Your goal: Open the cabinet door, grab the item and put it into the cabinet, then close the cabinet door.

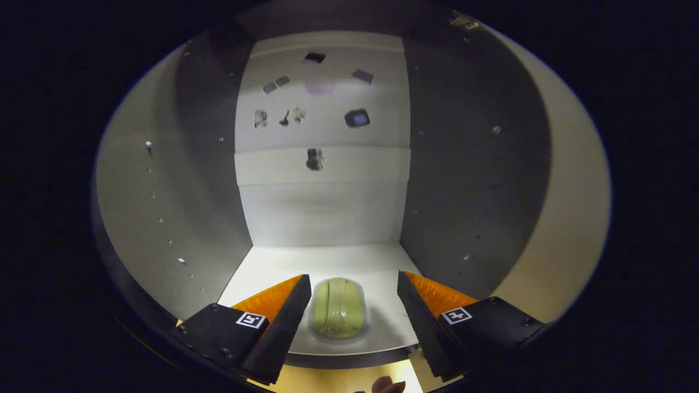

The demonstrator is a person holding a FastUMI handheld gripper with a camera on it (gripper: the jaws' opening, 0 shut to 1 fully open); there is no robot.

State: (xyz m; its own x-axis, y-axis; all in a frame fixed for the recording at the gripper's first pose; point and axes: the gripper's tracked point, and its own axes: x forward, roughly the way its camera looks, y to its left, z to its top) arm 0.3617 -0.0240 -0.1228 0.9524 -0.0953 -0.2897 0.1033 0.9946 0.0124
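I look straight into the open white cabinet (322,213). A pale green item in clear wrapping (338,307) lies on the cabinet floor (327,262) near its front edge. My gripper (354,284) is open, its orange and black fingers (284,305) standing wide on either side of the item. The left finger is close beside the item; the right finger is well apart from it. Neither finger presses on it. The cabinet door is out of sight.
Grey side walls (464,180) with rows of small holes close in left and right. The back wall (322,109) carries several small dark marks. A fingertip of a person's hand (389,385) peeks in below the cabinet's front edge.
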